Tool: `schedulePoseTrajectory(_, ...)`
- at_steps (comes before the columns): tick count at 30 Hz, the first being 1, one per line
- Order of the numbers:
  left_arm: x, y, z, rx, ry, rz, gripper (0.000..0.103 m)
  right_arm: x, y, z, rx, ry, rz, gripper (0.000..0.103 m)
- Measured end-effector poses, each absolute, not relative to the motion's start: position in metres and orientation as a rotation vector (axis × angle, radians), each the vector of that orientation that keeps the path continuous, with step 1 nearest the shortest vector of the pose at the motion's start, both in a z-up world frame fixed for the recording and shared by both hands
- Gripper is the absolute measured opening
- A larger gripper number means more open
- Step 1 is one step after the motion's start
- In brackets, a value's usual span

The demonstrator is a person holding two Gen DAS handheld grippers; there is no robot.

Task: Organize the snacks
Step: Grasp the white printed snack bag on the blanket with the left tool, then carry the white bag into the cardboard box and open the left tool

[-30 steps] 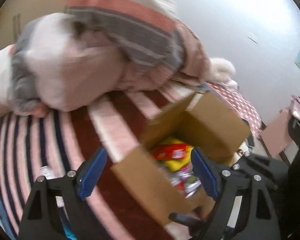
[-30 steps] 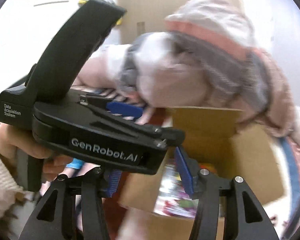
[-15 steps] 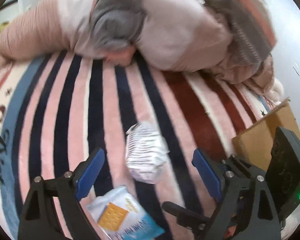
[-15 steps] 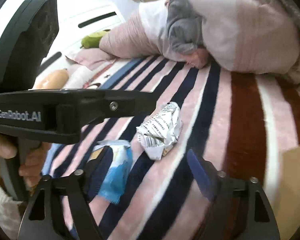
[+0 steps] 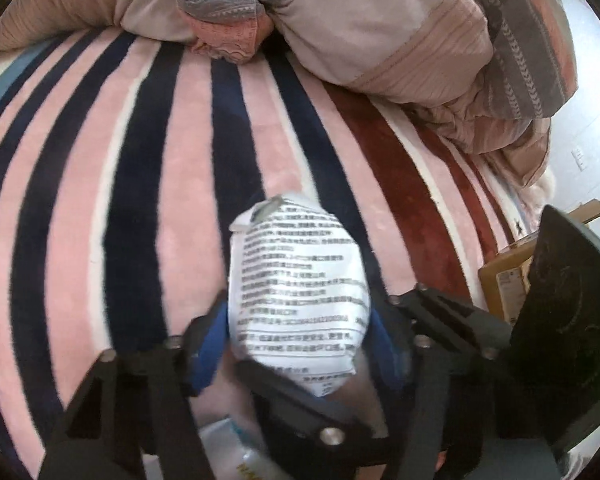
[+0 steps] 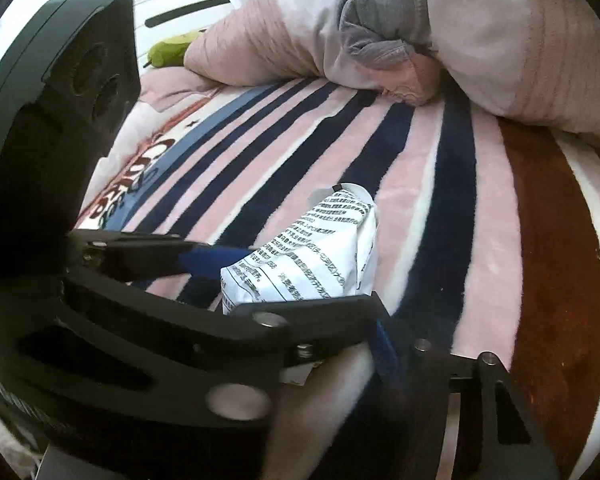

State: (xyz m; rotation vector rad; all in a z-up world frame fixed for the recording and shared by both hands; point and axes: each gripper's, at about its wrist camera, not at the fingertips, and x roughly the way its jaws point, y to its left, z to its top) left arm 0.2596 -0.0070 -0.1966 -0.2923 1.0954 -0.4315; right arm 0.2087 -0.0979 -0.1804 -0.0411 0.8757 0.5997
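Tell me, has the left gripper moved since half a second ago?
Yes. The left gripper has advanced over the striped pink blanket, closing its fingers on the white printed snack packet.

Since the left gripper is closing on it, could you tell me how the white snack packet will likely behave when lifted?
The white snack packet looks puffy and creased, so probably light and crushable. Its film may slip between the left gripper's pads. Gripped near one end, its free end may sag.
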Motion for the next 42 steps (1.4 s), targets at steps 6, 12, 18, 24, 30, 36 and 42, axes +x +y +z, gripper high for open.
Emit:
schedulePoseTrajectory(6, 0.255, -0.003, -0.181, -0.319, 1.073, -0.434, 0.054, 0.199, -0.096, -0.171, -0.049, 0.842, 0.615, 0.035)
schedulePoseTrajectory(12, 0.232, -0.007, -0.14, -0.269, 1.02, -0.432, 0.053, 0.172, -0.097, -0.138, -0.036, 0.772, 0.629, 0.032)
schedulePoseTrajectory(18, 0.198, -0.025, -0.078, -0.195, 0.947, -0.422, 0.053, 0.139, -0.11, -0.089, -0.011, 0.685, 0.638, 0.032)
schedulePoseTrajectory(24, 0.172, -0.067, -0.029, -0.125, 0.887, -0.448, 0.053, 0.113, -0.146, -0.046, 0.03, 0.629, 0.615, 0.032)
schedulePoseTrajectory(30, 0.163, -0.131, -0.002, -0.069, 0.853, -0.529, 0.053, 0.09, -0.204, -0.022, 0.054, 0.579, 0.555, 0.032)
schedulePoseTrajectory(36, 0.161, -0.205, 0.006, -0.036, 0.851, -0.653, 0.053, 0.075, -0.276, -0.014, 0.072, 0.568, 0.451, 0.032)
schedulePoseTrajectory(42, 0.163, -0.268, -0.011, -0.012, 0.9, -0.738, 0.054, 0.069, -0.338, -0.026, 0.121, 0.615, 0.379, 0.032)
